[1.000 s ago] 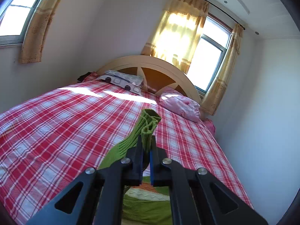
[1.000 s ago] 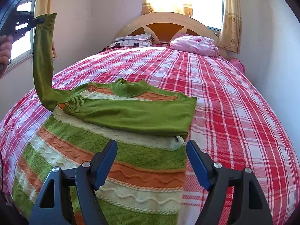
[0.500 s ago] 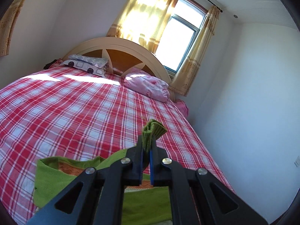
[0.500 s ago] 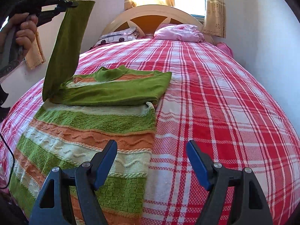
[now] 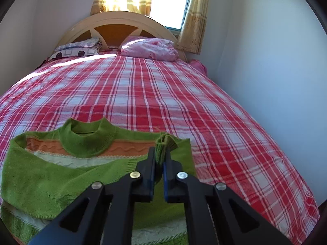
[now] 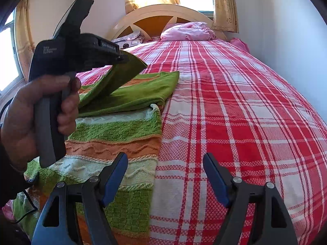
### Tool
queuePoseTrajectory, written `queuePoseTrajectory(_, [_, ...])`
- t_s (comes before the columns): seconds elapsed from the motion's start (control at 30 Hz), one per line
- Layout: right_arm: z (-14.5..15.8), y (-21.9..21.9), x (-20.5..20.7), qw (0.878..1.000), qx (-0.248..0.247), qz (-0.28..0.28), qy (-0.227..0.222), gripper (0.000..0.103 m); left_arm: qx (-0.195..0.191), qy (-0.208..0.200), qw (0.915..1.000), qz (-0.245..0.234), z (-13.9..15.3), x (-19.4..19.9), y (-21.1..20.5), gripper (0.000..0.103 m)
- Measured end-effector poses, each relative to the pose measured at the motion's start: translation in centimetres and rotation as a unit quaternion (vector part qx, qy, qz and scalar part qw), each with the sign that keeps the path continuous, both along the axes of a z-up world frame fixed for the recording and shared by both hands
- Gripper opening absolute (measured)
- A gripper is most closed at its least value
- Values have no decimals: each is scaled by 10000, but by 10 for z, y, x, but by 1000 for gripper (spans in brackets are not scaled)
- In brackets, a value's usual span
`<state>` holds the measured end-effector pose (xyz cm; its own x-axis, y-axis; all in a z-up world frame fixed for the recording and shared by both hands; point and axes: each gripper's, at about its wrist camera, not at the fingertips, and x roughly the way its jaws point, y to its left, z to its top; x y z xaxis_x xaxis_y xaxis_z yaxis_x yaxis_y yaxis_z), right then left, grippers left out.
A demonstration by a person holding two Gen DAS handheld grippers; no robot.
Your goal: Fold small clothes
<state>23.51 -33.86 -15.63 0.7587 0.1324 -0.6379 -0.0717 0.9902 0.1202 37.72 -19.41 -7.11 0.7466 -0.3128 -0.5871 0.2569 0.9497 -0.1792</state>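
Observation:
A green sweater (image 5: 87, 143) with orange and white stripes lies flat on the red plaid bed (image 5: 184, 94), collar toward the headboard. One sleeve lies folded across its chest. My left gripper (image 5: 159, 155) is shut on the cuff of the other green sleeve (image 5: 165, 140), low over the chest near the sweater's right edge. The right wrist view shows that sleeve (image 6: 124, 71) slanting down from the left gripper's body (image 6: 67, 47), held in a hand (image 6: 30, 112). My right gripper (image 6: 165, 163) stands open with nothing in it, above the sweater's (image 6: 122, 128) lower right edge.
A pink pillow (image 5: 151, 49) and a patterned pillow (image 5: 77, 49) lie against the wooden headboard (image 5: 118, 24). A white wall (image 5: 265, 81) runs close along the bed's right side. Plaid bedspread stretches to the right of the sweater (image 6: 235, 112).
My left gripper has swung the raised sleeve down and rightward across the sweater's chest, still gripping the cuff. The right gripper has stayed open and shifted only slightly.

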Motion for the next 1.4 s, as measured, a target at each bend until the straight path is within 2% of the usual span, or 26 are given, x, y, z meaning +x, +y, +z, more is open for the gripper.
queuePoseTrajectory(0.1, [-3,-3,3,10000,49,-31,67,77,203,191,9991,-325,-6,-9,-7,16])
queuePoseTrajectory(0.17, [-5,-4,4,9999,78,-47,111,77,357,39,9979,-533,-3,-26,-4,29])
queuePoseTrajectory(0.23, [-6,-5,5,9998,106,-51,140,77,467,-195,9972,-551,4,-41,8,71])
queuePoseTrajectory(0.27, [-6,-6,4,9998,110,-61,140,77,458,-354,9968,-549,9,-50,20,78])
queuePoseTrajectory(0.3, [-6,-6,4,9998,107,-82,137,77,473,-500,9963,-507,11,-56,30,82])
queuePoseTrajectory(0.4, [-7,-8,4,9998,109,-162,103,77,628,-716,9949,-324,17,-66,63,82])
queuePoseTrajectory(0.5, [0,-10,1,9997,146,-210,-33,77,656,-765,9949,80,16,-68,109,95])
queuePoseTrajectory(0.6, [15,-3,6,9997,224,13,-100,77,1133,-941,9870,638,5,-63,148,98])
queuePoseTrajectory(0.7, [31,5,29,9973,672,277,-36,74,1904,-963,9665,1425,-13,-47,184,98])
queuePoseTrajectory(0.77, [38,13,54,9962,820,302,2,63,2197,-675,9536,1946,-26,-31,209,98])
queuePoseTrajectory(0.8, [41,19,68,9967,755,283,2,60,2181,-483,9513,2124,-31,-23,220,98])
queuePoseTrajectory(0.9, [39,33,112,9970,662,333,233,57,1856,-21,9506,2489,-47,-11,246,97])
queuePoseTrajectory(1.0, [21,39,154,9953,668,170,675,54,1685,202,9534,2496,-61,-11,250,98])
queuePoseTrajectory(1.07, [7,45,169,9928,685,275,947,24,1714,206,9557,2383,-64,-15,246,98])
queuePoseTrajectory(1.13, [1,51,169,9935,466,310,987,9,1750,152,9568,2319,-63,-16,247,98])
queuePoseTrajectory(1.3, [13,40,150,9982,264,44,541,5,1880,280,9612,1999,-69,-11,245,99])
queuePoseTrajectory(1.4, [1,37,158,9964,240,92,803,6,1982,307,9616,1871,-72,-10,240,100])
